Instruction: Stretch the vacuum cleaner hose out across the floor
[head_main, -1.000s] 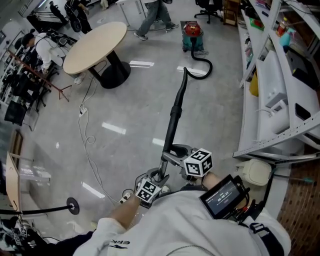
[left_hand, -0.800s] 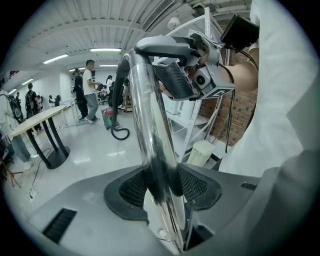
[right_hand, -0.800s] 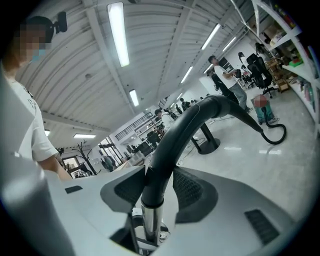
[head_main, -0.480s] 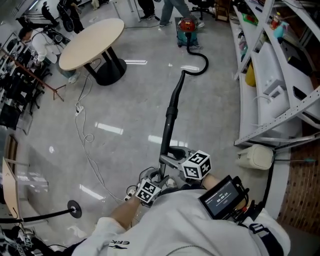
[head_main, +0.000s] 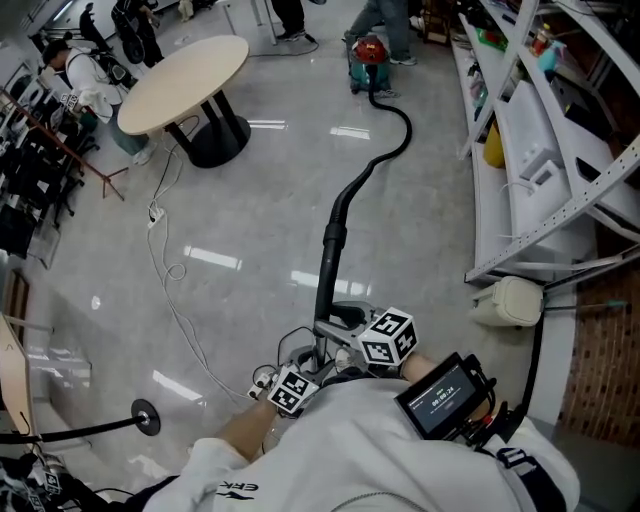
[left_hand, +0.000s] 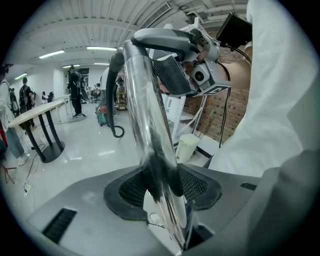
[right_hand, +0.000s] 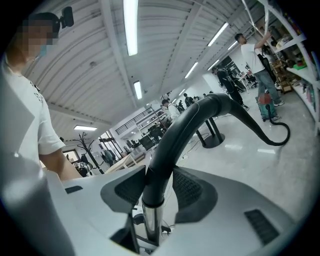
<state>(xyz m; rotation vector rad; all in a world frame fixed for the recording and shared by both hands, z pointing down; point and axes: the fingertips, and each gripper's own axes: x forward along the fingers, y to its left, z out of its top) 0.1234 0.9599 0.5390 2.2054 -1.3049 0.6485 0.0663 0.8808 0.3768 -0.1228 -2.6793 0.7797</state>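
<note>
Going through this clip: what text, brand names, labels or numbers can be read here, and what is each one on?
"ERK": dark lettering on the person's white sleeve; the rest runs out of sight.
Wrist screen: blue figures, too small to read.
Marker cubes: black-and-white patterns only, no words.
Vacuum cleaner: any label is too small to read.

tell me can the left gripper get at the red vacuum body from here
Probably not. The left gripper is shut on the chrome wand, and the red vacuum body sits across the floor at the far end of the hose.
</note>
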